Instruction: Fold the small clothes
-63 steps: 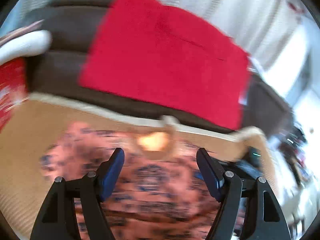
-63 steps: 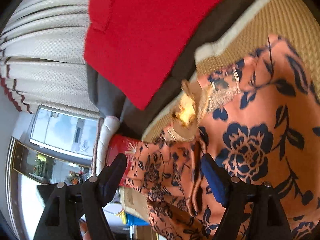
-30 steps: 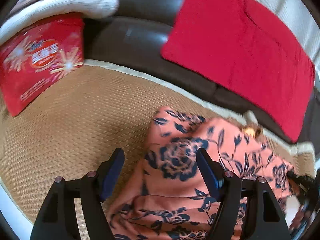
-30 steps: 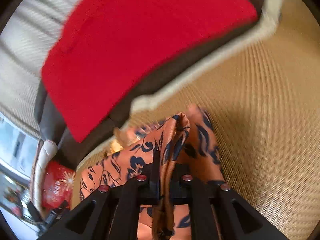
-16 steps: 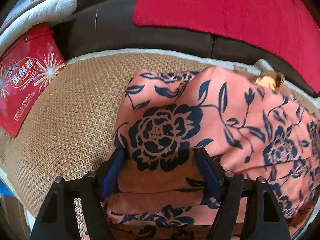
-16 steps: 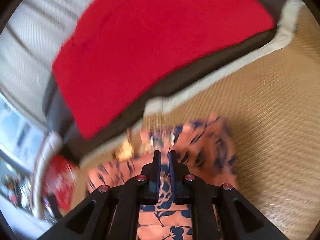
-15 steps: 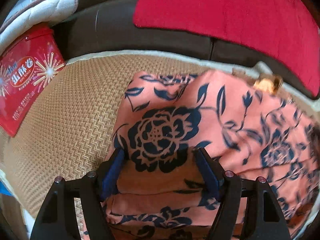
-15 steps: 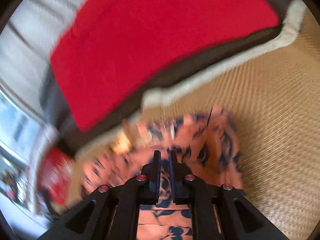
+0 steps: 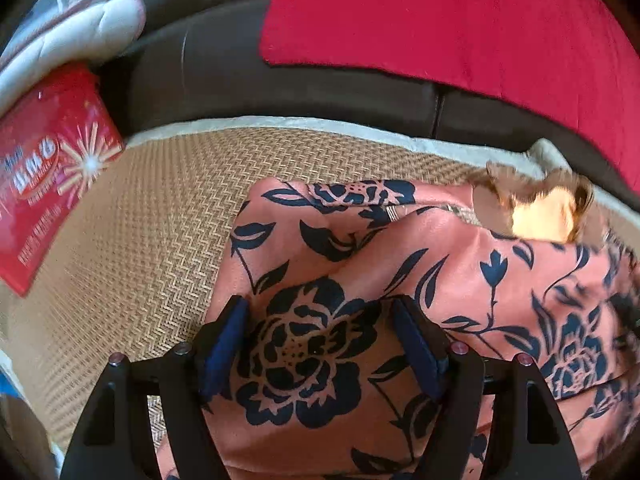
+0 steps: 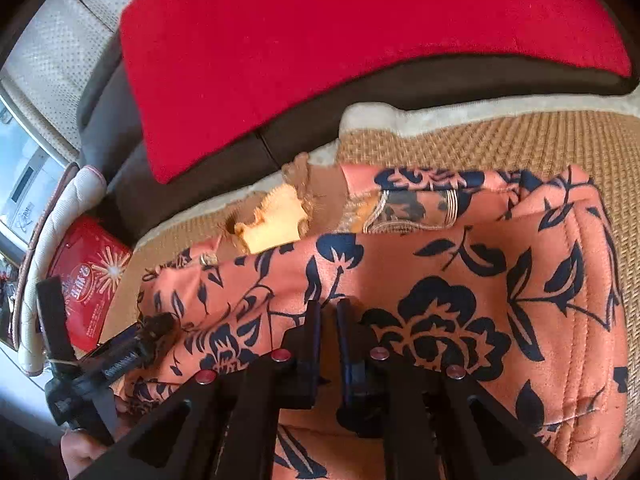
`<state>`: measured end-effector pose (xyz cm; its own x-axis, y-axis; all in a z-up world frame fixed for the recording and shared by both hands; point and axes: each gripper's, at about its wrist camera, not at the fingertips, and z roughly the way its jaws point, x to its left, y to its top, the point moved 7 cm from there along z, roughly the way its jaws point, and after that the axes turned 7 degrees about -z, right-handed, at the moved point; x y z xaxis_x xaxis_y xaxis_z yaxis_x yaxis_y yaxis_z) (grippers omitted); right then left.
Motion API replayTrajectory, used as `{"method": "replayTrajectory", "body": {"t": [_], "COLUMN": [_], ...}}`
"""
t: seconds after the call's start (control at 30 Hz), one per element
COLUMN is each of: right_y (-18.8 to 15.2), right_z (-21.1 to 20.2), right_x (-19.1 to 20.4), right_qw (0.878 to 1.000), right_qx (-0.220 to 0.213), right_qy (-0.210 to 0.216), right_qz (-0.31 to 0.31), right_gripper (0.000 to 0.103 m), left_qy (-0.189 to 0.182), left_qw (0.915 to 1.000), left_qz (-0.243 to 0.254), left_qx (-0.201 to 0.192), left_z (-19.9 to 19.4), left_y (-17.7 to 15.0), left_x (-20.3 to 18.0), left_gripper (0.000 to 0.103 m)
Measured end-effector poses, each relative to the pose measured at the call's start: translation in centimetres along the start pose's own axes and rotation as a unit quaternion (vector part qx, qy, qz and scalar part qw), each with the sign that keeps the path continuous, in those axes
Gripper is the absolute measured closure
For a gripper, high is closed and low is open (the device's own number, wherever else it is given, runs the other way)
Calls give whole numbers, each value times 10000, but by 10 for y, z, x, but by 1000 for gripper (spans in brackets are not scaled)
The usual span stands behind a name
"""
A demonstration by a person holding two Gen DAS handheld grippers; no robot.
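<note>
A small salmon-pink garment with dark blue flowers (image 9: 460, 280) lies folded over on a woven straw mat (image 9: 160, 208); it also shows in the right wrist view (image 10: 460, 288). Its tan lining and a yellow patch (image 10: 276, 220) show at the far edge. My left gripper (image 9: 320, 320) is open, its fingers low over the garment's left part, either side of a big flower. My right gripper (image 10: 328, 312) has its jaws almost together just above the cloth; no fabric shows between them. The left gripper also shows in the right wrist view (image 10: 120, 356) at the garment's left end.
A dark brown sofa back (image 9: 280, 76) with a red towel (image 9: 460, 20) draped on it runs behind the mat. A red tin box (image 9: 44, 172) and a white cushion (image 9: 72, 36) lie at the left. The mat's cream edge (image 10: 480, 112) borders the sofa.
My right gripper, which was shut on a raised fold of the garment, has laid it down and now sits low over flat cloth. My left gripper stayed open and moved over the garment's left part.
</note>
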<state>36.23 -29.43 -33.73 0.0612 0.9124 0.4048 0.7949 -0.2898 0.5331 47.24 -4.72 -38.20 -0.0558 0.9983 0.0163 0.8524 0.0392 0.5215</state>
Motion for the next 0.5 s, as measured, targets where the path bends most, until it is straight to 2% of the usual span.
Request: {"method": "replayTrajectory", "body": {"t": [0.1,0.17,0.23,0.33,0.37,0.43,0.5], "right_y": [0,1,-1,-25,-29,-28,-26], "right_z": [-19,-31,-33,-19,-15,-26,-32], "right_x": [3,-2,4,6,4,3,3], "right_qw": [9990,9987,9986,9974,9975,9975,9971], "right_qx": [-191,-284,-198,458,503,452,433], "right_qy": [310,392,489,545,486,482,572], "right_qz": [243,153,15,-81,-141,-258,-248], "right_gripper": [91,91,91,87,87,87,86], "left_qy": [-241,-407,-488,-264,-50,153,100], "left_qw": [9996,9988,9983,9994,9994,9984,9985], "left_qz": [-137,-223,-177,150,335,536,537], "left_qx": [-22,-132,-266,-173,-29,-48,-76], "left_z": [-12,-26,-38,-36,-28,-28,-33], "left_y": [0,-1,-4,-15,-22,-27,-25], "left_x": [-1,-1,-5,-17,-21,-26,-34], "left_gripper": [28,28,28,27,27,27,27]}}
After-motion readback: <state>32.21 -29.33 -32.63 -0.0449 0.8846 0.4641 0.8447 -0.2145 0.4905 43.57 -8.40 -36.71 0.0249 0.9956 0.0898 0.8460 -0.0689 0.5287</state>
